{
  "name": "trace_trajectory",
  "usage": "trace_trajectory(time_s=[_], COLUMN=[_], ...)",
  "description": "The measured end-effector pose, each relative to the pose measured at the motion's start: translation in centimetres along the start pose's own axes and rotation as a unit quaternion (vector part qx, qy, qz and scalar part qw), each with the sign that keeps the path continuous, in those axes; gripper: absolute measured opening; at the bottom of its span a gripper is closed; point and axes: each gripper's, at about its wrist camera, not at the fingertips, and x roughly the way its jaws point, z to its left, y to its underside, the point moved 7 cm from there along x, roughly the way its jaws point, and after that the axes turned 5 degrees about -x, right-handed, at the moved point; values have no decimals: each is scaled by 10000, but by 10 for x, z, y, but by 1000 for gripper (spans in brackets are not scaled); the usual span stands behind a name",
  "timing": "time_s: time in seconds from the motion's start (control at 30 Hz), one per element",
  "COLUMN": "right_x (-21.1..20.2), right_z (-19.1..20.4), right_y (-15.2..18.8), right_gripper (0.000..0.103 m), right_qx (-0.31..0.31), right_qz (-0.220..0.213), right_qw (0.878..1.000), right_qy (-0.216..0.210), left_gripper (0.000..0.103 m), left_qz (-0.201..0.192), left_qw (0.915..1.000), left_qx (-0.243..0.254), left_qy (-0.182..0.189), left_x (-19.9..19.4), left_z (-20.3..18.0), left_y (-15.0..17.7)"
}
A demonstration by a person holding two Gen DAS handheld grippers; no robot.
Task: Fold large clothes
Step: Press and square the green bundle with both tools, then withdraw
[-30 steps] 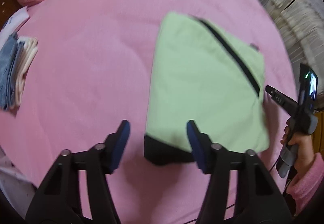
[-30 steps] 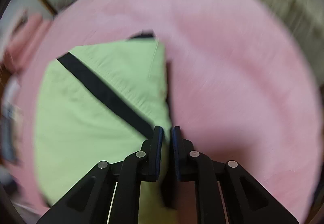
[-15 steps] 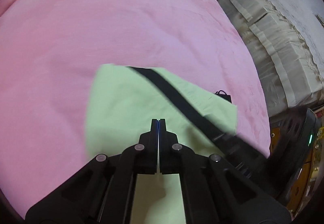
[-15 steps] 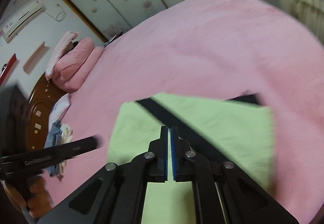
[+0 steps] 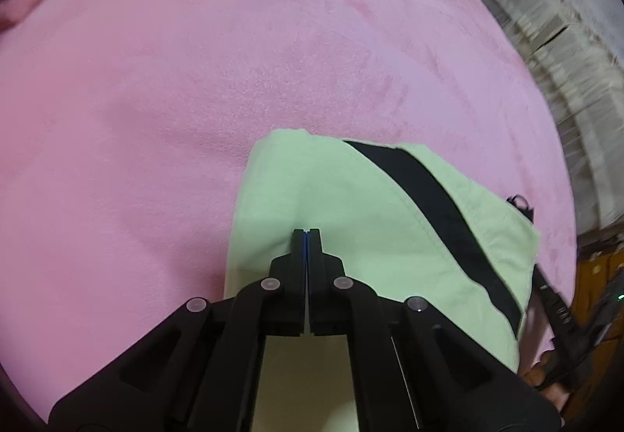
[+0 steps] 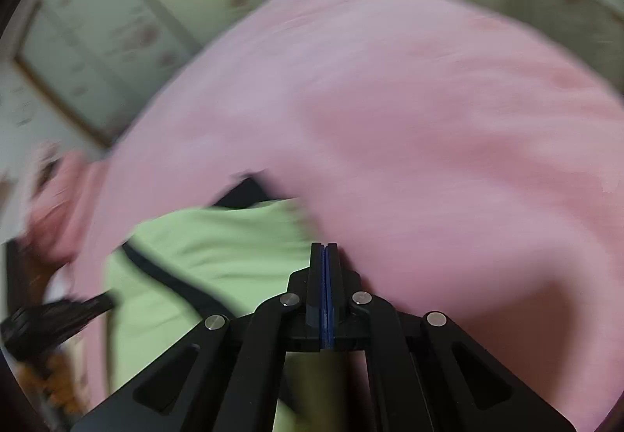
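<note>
Garment: folded pale-green cloth item (image 5: 351, 221) with a black diagonal band (image 5: 436, 213), lying flat on a pink fleece bed cover (image 5: 195, 80). Left gripper (image 5: 307, 233) is hovering over its middle, fingers pressed together, nothing between them. Right gripper (image 6: 324, 246) is sitting at the garment's edge, fingers likewise together; that view is blurred.

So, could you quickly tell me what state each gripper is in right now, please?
Left gripper: closed, nothing visible between its pads, over the green garment.
Right gripper: closed, nothing visible between its pads; view blurred.
</note>
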Motion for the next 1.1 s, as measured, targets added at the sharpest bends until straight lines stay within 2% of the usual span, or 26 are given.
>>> trace_trajectory(time_s=[0.07, 0.13, 0.2, 0.27, 0.3, 0.37, 0.47, 0.53, 0.57, 0.6, 0.73, 0.77, 0.8, 0.83, 0.87, 0.9, 1.03, 1.1], right_x=[-21, -40, -52, -49, -48, -49, -57, -61, -59, -59, -86, -89, -112, -119, -126, -156, -177, -172], right_z=[9, 33, 57, 81, 80, 72, 39, 13, -8, -16, -34, -39, -39, -32, -22, -31, 22, 49], right_y=[5, 17, 34, 67, 89, 117, 131, 129, 122, 124, 123, 110, 96, 97, 100, 84, 101, 117], right_gripper=[0, 0, 0, 0, 0, 0, 0, 0, 0, 0, 0, 0, 0, 0, 0, 0, 0, 0], right_qx=[163, -66, -373, -662, -789, -957, -615, -433, -419, -402, 166, 111, -63, -216, -355, -405, -714, -1054], right_qz=[-183, -246, -45, 456, 632, 511, 261, 50, 27, 26, -238, -273, -311, -311, -253, -191, 299, 578], right_qw=[9987, 9952, 9880, 9828, 9821, 9876, 9966, 9990, 9968, 9951, 9984, 9986, 9989, 9990, 9990, 9989, 9907, 9827], right_qy=[-440, -950, -1497, -1664, -1592, -1132, -478, 11, 677, 899, 492, 428, 357, 245, 53, -98, -1121, -1405], left_gripper=[0, 0, 0, 0, 0, 0, 0, 0, 0, 0, 0, 0, 0, 0, 0, 0, 0, 0], left_qz=[-37, -106, -41, 180, 306, 550, 401, 295, 291, 293, 330, 344, 369, 418, 464, 486, 701, 769], left_qw=[9987, 9969, 9957, 9969, 9976, 9984, 9982, 9984, 9982, 9980, 9966, 9964, 9964, 9964, 9964, 9968, 9971, 9969], left_qx=[-5, 29, 105, 109, 98, -65, -414, -484, -519, -559, -681, -703, -725, -735, -705, -635, -276, -167], left_qy=[505, 784, 918, 756, 607, 100, 164, 26, -44, -77, -315, -314, -226, -93, 42, 96, 128, 71], left_x=[-18, -37, -45, -42, -38, -30, -38, -43, -44, -40, -49, -56, -63, -70, -78, -89, -94, -89], left_z=[-16, -21, -30, -31, -28, -11, 8, 21, 27, 32, 37, 35, 32, 24, 18, 18, -3, -8], left_y=[10, 26, 48, 73, 82, 101, 105, 101, 98, 95, 94, 94, 96, 99, 104, 108, 134, 149])
